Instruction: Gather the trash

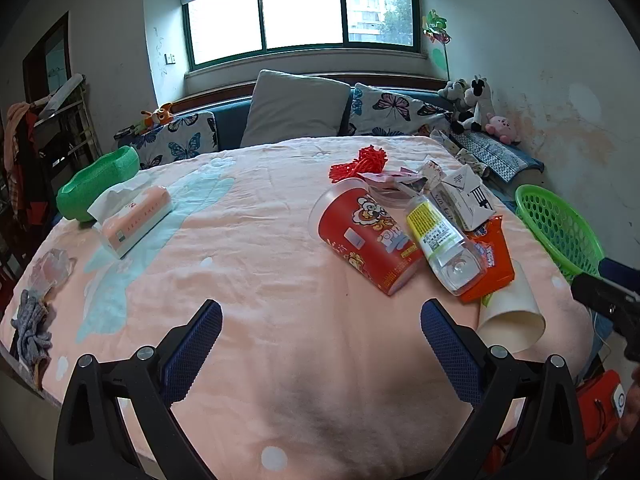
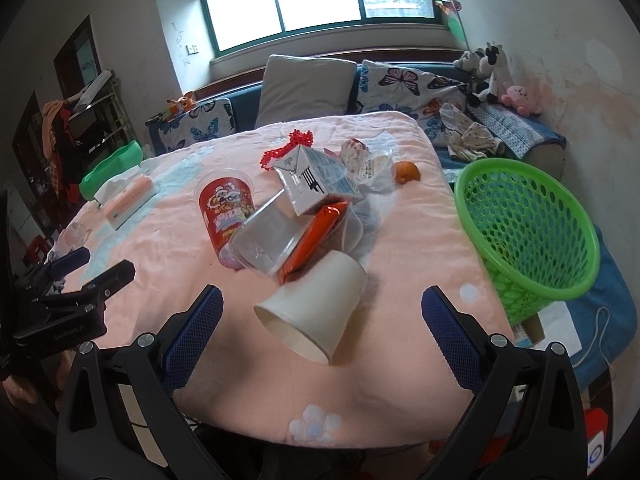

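Observation:
A heap of trash lies on the pink blanket (image 1: 260, 240): a red snack tub (image 1: 366, 236), a clear bottle with a yellow label (image 1: 438, 236), an orange wrapper (image 1: 494, 264), a white carton (image 1: 466, 196) and a white paper cup (image 1: 512, 316) on its side. My left gripper (image 1: 320, 344) is open and empty, short of the heap. My right gripper (image 2: 320, 336) is open, with the paper cup (image 2: 316, 308) lying between its fingers, apart from both. The green mesh basket (image 2: 528, 232) stands tilted at the right.
A pink tissue box (image 1: 134, 220) and a green bowl (image 1: 96, 182) sit at the far left. A red net (image 1: 360, 164) lies behind the heap, an orange peel (image 2: 406, 172) beside it. Pillows and plush toys line the back. A grey cloth (image 1: 32, 328) lies at the left edge.

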`<state>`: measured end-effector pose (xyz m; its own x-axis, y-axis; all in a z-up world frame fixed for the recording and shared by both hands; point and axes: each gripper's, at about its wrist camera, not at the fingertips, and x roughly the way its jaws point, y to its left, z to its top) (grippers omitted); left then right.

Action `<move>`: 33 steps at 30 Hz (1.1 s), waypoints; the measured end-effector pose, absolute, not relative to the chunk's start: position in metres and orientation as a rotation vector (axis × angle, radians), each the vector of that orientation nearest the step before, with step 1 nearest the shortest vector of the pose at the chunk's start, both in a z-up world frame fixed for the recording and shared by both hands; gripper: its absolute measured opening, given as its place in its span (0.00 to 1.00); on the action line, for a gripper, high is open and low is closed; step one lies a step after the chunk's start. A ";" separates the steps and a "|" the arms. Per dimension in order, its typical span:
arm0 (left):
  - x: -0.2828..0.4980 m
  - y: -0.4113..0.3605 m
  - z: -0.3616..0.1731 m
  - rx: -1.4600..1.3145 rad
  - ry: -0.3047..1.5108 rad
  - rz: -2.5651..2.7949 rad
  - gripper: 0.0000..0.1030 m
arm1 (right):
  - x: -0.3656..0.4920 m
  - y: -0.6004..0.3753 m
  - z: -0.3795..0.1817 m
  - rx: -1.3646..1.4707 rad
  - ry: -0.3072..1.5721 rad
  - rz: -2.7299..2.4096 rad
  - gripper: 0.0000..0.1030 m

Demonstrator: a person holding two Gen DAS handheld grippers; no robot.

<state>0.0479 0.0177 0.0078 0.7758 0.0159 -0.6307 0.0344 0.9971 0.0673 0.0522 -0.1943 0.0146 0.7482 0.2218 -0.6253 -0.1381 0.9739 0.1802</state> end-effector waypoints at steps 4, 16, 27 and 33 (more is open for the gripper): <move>0.055 0.021 0.007 0.078 0.691 -0.005 0.94 | 0.067 -0.195 0.017 0.112 0.703 0.196 0.96; 0.071 0.024 0.001 0.074 0.721 0.007 0.94 | 0.089 -0.208 -0.025 0.264 0.849 0.245 0.90; 0.092 0.029 0.000 0.067 0.738 0.015 0.94 | 0.118 -0.227 -0.050 0.508 0.974 0.327 0.83; 0.116 0.025 0.003 0.051 0.756 0.013 0.94 | 0.127 -0.230 -0.068 0.635 1.039 0.391 0.80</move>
<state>0.1162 0.0254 0.0026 0.7273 0.0301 -0.6856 0.0066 0.9987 0.0507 0.1265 -0.2297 -0.0679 0.4632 0.5805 -0.6697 -0.0056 0.7575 0.6528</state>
